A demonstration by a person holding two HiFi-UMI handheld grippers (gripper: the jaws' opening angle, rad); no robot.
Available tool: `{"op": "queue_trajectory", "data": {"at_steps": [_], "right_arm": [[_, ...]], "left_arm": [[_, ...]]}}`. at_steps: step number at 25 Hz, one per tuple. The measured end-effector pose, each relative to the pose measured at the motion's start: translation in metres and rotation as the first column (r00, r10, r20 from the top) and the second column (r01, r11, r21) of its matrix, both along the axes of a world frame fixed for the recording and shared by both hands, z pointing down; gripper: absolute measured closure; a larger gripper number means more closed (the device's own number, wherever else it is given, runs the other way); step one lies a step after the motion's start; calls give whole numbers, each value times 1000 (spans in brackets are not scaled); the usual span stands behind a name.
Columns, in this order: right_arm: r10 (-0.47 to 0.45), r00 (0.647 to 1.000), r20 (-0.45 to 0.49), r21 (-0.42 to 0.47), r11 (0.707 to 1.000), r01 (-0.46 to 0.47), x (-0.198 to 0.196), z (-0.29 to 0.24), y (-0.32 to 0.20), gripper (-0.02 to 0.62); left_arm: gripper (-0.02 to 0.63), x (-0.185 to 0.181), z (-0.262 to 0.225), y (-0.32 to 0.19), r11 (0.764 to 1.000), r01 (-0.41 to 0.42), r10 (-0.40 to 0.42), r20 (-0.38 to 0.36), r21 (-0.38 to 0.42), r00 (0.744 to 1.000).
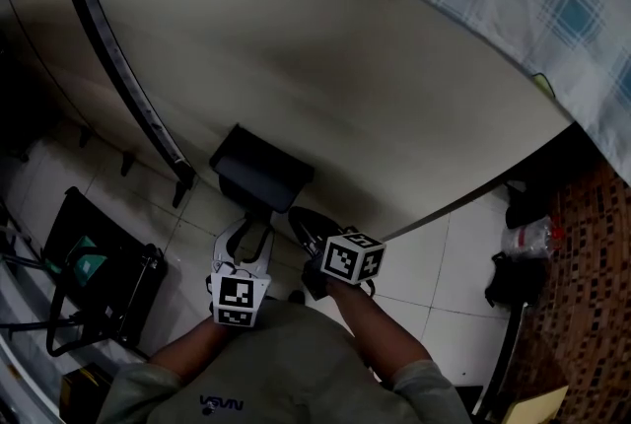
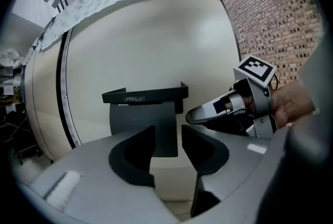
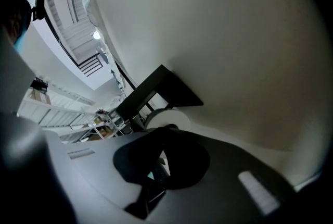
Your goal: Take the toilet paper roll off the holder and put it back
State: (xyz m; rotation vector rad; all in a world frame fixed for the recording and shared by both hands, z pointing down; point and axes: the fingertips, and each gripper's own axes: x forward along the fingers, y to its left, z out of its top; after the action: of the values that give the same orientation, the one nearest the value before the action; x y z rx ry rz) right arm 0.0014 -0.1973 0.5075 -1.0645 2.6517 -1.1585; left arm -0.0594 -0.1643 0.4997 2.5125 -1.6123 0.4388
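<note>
- just below centre in the right gripper view, the toilet paper roll [image 3: 167, 117] shows as a plain white, rounded form with a smooth curved face; its lower part is hidden behind the jaws.
- the roll sits tucked under the flat dark lid of the holder [image 3: 156, 87], which is fixed to the cream wall panel [image 3: 223, 35].
- only that curved white patch shows, so i cannot tell which way its long axis runs; that view is also strongly tilted.
- in the head view the holder [image 1: 261, 171] is a dark box at the middle of the frame, and its lid covers the roll.
- in the left gripper view the holder [image 2: 143, 97] faces the camera; its dark front plate hangs below the lid and hides the roll.
- the right gripper [image 3: 162, 139] has its jaws clenched together just in front of the roll; no view shows anything pinched between them.
- the left gripper [image 2: 167, 139] has its jaws apart and grasps nothing; the holder's plate is seen through the gap, beyond them.
- in the head view the left gripper [image 1: 246, 240] and right gripper [image 1: 299, 218] sit side by side just below the holder, both pointing at it.
</note>
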Motion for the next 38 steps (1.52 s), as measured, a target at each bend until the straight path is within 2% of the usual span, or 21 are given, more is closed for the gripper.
{"op": "queue_trajectory", "data": {"at_steps": [4, 6, 10, 17, 21, 24, 29, 34, 38], "right_arm": [[32, 977, -212, 134, 991, -3, 22, -9, 12, 595], [44, 961, -274, 210, 978, 15, 27, -20, 18, 595], [62, 945, -322, 321, 946, 47, 37, -44, 32, 595], [112, 929, -352, 447, 893, 61, 46, -86, 58, 595], [154, 931, -332, 457, 890, 15, 48, -104, 86, 595], [184, 927, -326, 423, 906, -31, 50, -102, 110, 595], [209, 920, -333, 410, 910, -59, 38, -101, 155, 595], [243, 894, -376, 404, 911, -77, 38, -100, 207, 595], [271, 885, -378, 400, 910, -108, 43, -99, 245, 595]], "left_arm": [[477, 5, -8, 16, 1000, -15, 14, -54, -11, 998], [516, 9, -14, 23, 999, -27, 25, -76, -17, 997], [598, 20, -35, 40, 997, -77, 76, -107, -2, 991], [598, 24, -86, 60, 986, -140, 148, -91, 88, 985], [598, 21, -95, 87, 981, -156, 168, -99, 117, 981], [598, 4, -96, 110, 986, -125, 138, -118, 107, 983], [598, -18, -93, 149, 991, -87, 102, -158, 97, 982], [598, -16, -88, 198, 992, -109, 120, -231, 59, 965], [598, -3, -80, 228, 987, -155, 161, -249, 45, 955]]}}
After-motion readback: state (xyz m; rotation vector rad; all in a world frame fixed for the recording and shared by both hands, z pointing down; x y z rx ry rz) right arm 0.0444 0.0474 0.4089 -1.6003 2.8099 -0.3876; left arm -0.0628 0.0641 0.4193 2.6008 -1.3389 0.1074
